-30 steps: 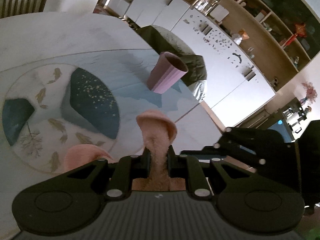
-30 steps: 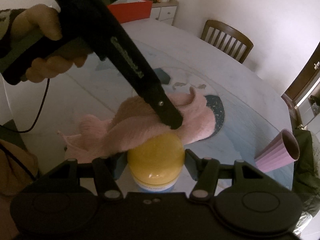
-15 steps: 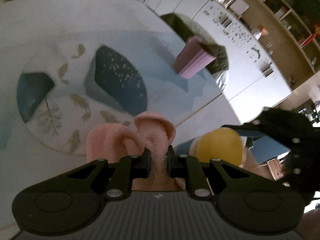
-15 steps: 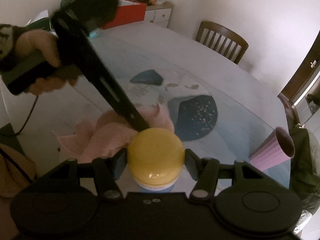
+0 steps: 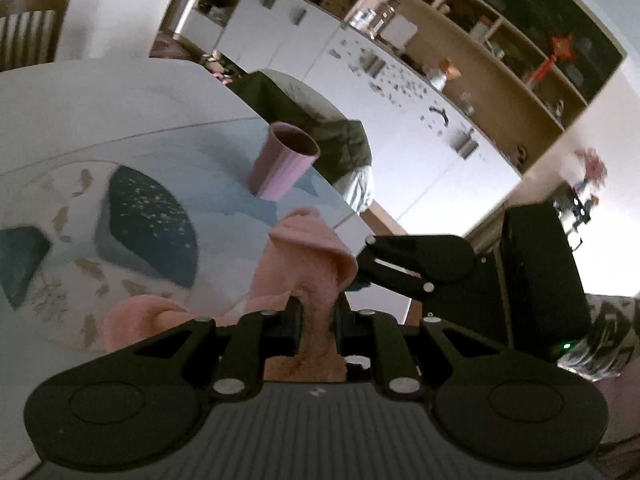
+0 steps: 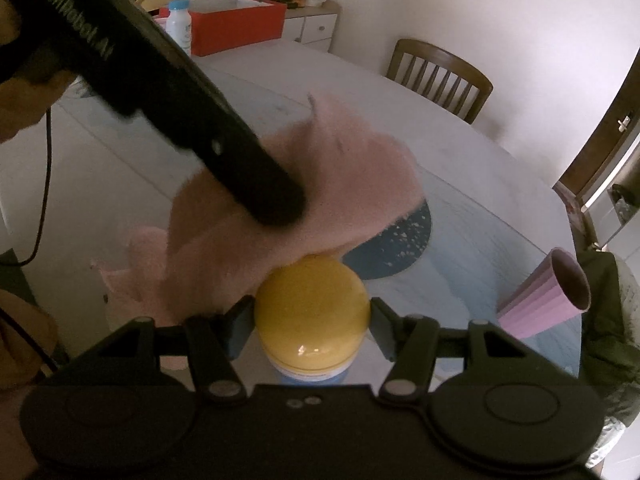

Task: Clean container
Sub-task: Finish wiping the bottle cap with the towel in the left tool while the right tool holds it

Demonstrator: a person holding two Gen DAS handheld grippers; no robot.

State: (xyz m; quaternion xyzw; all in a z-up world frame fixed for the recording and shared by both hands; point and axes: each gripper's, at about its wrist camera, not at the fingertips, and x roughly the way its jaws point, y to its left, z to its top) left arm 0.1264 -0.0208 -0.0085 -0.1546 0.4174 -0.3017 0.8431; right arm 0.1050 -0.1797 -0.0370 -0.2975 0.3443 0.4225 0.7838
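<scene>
At the near edge of the tabletop (image 6: 460, 168), the right tool (image 6: 311, 322) is clamped on the container (image 6: 312, 312), a yellow-domed pot with a pale blue base, its two pads pressed against the left and right sides of the dome. Over the far-left shoulder of the container hangs a pink cloth (image 6: 340, 184), its lower edge touching the dome. The left tool (image 5: 317, 312) has its pads drawn together on a fold of that cloth, which stands up between them in the left wrist view; part of the cloth trails down to the left. From the right wrist view the black body of the left tool crosses from upper left, its tip buried in the cloth. A pink ribbed cup (image 6: 548, 296) stands well apart at the right, on the patterned mat (image 6: 404, 240). A wooden chair (image 6: 440, 76) stands at the far side.
</scene>
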